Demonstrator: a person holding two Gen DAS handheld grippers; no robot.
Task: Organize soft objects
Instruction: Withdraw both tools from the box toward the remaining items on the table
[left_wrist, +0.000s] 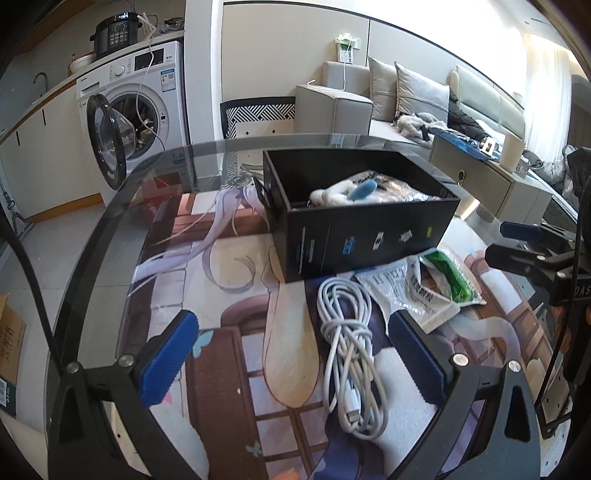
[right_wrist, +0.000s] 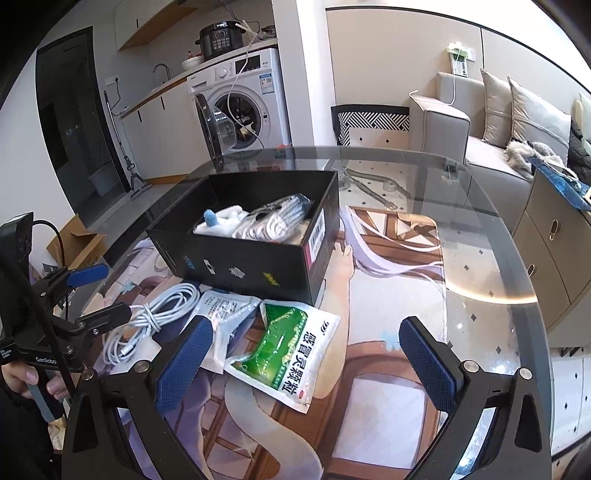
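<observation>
Left tongs (left_wrist: 291, 360): blue ribbed pads spread wide apart, empty, hovering low over the round glass-topped surface (left_wrist: 110, 229) with its printed illustrated mat.

Coiled white charging cable (left_wrist: 351, 354): lies on the surface between the left tongs' pads, in front of the box, touching neither pad.

Open black cardboard box (left_wrist: 369, 240): stands behind the cable; inside, a white plush toy with a blue tuft (right_wrist: 218, 221) lies left of a clear-wrapped white bundle (right_wrist: 273, 221).

Crumpled white printed sachet (right_wrist: 229, 314): on the surface just in front of the box, between cable and green pouch.

Green-and-white soft medicine pouch (right_wrist: 288, 350): flat on the surface before the box, between the right tongs' pads.

Right tongs (right_wrist: 308, 363): blue pads wide apart, gripping nothing.
</observation>
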